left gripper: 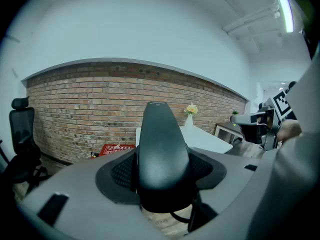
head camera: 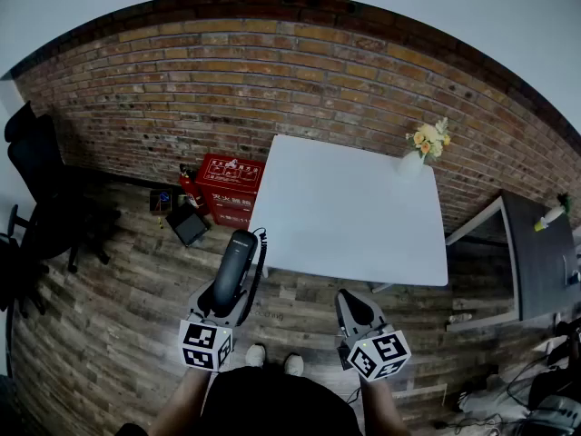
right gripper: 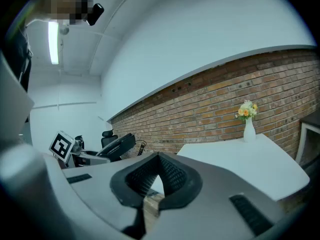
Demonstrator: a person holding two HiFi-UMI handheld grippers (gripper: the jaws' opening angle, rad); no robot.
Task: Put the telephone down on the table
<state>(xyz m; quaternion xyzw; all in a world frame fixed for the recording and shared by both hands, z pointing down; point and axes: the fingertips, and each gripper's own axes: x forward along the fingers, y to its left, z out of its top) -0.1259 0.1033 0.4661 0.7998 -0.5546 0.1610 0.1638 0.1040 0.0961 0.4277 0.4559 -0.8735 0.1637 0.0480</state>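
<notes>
— Where's the telephone (left gripper: 160,149)?
— Clamped in the jaws of the left gripper (head camera: 221,305), its lower end hidden by them; the counter (head camera: 349,212) lies beyond their tips
— The right gripper (head camera: 356,309)?
— Jaws clenched together, empty

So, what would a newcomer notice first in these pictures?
The black telephone, gripped in the left claw over the wooden floor, short of the white table. Then the vase of flowers on the table's far right corner, and the red box at its left.
</notes>
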